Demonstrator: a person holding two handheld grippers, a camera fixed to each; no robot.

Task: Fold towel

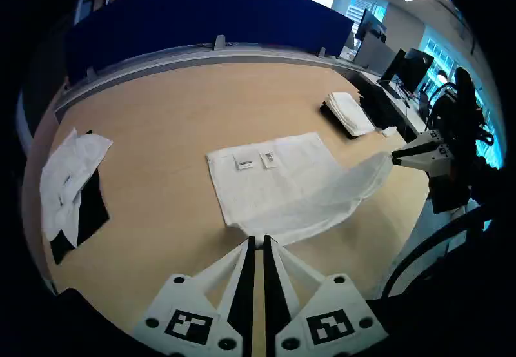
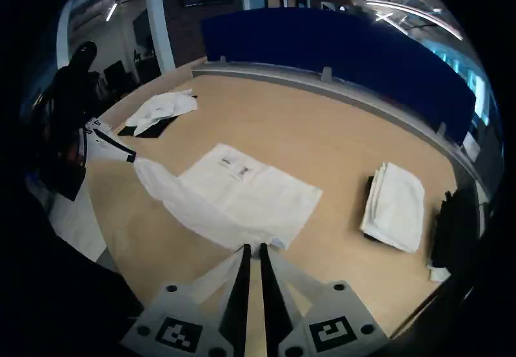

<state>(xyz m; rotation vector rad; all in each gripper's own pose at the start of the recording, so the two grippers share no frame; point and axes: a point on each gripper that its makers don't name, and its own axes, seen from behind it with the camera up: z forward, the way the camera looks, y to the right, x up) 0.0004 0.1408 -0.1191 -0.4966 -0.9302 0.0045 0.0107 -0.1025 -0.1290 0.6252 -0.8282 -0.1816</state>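
Over the table (image 1: 168, 118), left gripper (image 1: 258, 241) and right gripper (image 2: 254, 248) clamp towel (image 1: 277, 183) corners.

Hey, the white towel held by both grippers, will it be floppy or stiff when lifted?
Probably floppy: the towel sags in a curve between the left gripper and right gripper. Likely light, since corner pinches alone hold its edge up.

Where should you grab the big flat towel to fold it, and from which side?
By its two near corners, coming from the near side. The towel lies spread thin, so only corners and edges offer something to pinch. The left gripper and right gripper are each shut on one corner, with the near edge lifted and the far half flat on the table.
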